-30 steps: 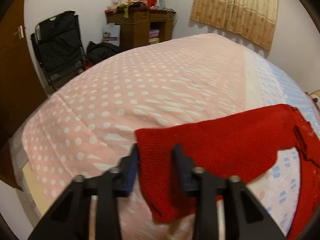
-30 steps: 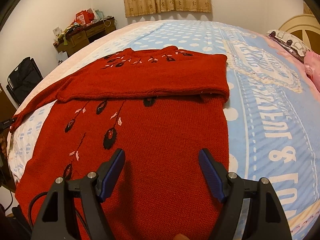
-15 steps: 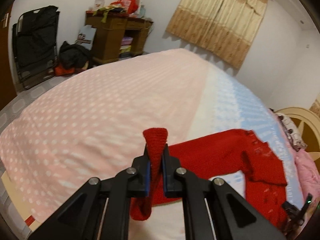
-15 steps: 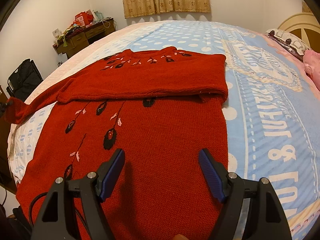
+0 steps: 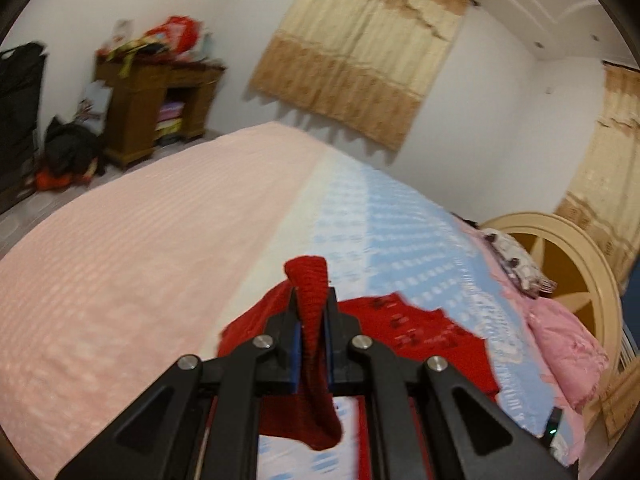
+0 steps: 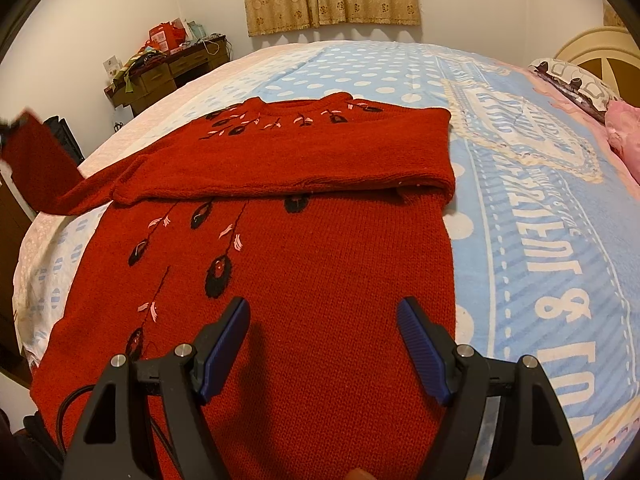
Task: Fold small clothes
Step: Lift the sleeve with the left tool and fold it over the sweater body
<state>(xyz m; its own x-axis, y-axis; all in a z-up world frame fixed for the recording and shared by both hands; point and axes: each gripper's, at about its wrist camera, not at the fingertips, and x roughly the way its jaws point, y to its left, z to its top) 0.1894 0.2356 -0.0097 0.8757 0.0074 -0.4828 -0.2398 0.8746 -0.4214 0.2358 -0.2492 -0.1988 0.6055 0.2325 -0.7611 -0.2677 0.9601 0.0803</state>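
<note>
Sleeve-folding step: left claw (image 5: 311,334) pinches the sweater's cuff (image 5: 310,280), right claw (image 6: 322,348) gapes empty; next, carry it toward three o'clock.

The left claw (image 5: 311,312) is clamped tight, its jaws pinching a strip of red knit sleeve (image 5: 310,280), and it is angled a little downward. The right claw (image 6: 323,344) has its jaws spread wide with nothing gripped, tilted steeply down.

Blurred and cut off

My left view smears the bedspread (image 5: 120,264); the sweater (image 6: 304,280) hem runs off frame.
</note>
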